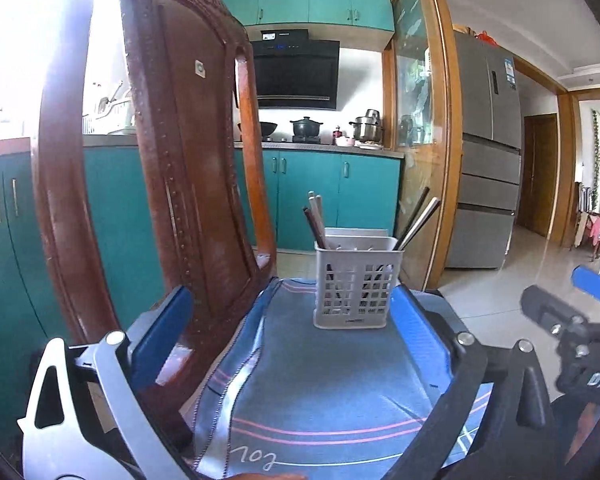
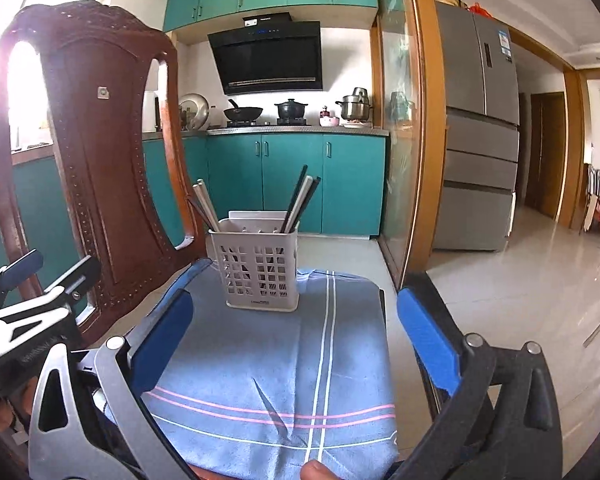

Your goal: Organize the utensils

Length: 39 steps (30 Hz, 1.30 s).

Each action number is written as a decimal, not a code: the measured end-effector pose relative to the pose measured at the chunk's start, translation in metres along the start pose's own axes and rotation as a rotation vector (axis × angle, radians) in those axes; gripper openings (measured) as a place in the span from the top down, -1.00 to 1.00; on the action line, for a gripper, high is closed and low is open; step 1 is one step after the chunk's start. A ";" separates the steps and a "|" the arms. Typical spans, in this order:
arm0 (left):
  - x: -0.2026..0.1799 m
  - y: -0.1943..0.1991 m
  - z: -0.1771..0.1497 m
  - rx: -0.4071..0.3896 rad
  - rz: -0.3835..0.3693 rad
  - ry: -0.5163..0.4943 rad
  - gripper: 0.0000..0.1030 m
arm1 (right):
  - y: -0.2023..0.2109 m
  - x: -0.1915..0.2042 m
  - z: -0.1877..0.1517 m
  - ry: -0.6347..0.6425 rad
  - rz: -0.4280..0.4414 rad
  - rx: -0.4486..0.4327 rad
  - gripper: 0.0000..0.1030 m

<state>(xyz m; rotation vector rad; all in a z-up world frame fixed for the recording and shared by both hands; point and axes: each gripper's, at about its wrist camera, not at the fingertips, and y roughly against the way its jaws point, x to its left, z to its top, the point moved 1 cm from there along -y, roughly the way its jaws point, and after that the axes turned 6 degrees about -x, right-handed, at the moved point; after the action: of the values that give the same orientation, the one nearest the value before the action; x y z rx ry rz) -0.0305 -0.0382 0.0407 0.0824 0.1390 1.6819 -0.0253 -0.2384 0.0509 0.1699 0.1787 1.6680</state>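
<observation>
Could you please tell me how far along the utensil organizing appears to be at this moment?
Looks done: chopsticks and stand in both ends of the white slotted holder, which sits upright on the blue cloth. In hand: nothing; the left gripper and right gripper are open and empty, short of the holder. Left: no loose utensils show on the cloth, so it appears nearly or fully finished.

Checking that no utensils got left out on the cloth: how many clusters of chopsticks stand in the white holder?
2. One cluster leans out at the white holder's left side, the other at its right. The exact number of sticks is unclear; shorter utensils may hide inside.
</observation>
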 end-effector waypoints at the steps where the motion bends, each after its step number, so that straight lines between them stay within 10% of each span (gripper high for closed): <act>1: 0.001 0.000 -0.001 0.006 0.000 0.001 -0.91 | 0.002 0.003 0.000 0.011 -0.002 -0.003 -0.94; 39: -0.001 0.005 -0.001 0.020 -0.006 -0.005 -0.92 | 0.001 0.006 -0.013 0.038 -0.012 0.039 -0.94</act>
<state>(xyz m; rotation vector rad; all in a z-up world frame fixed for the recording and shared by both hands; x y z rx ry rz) -0.0356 -0.0402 0.0404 0.1012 0.1528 1.6743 -0.0302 -0.2325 0.0383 0.1663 0.2403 1.6570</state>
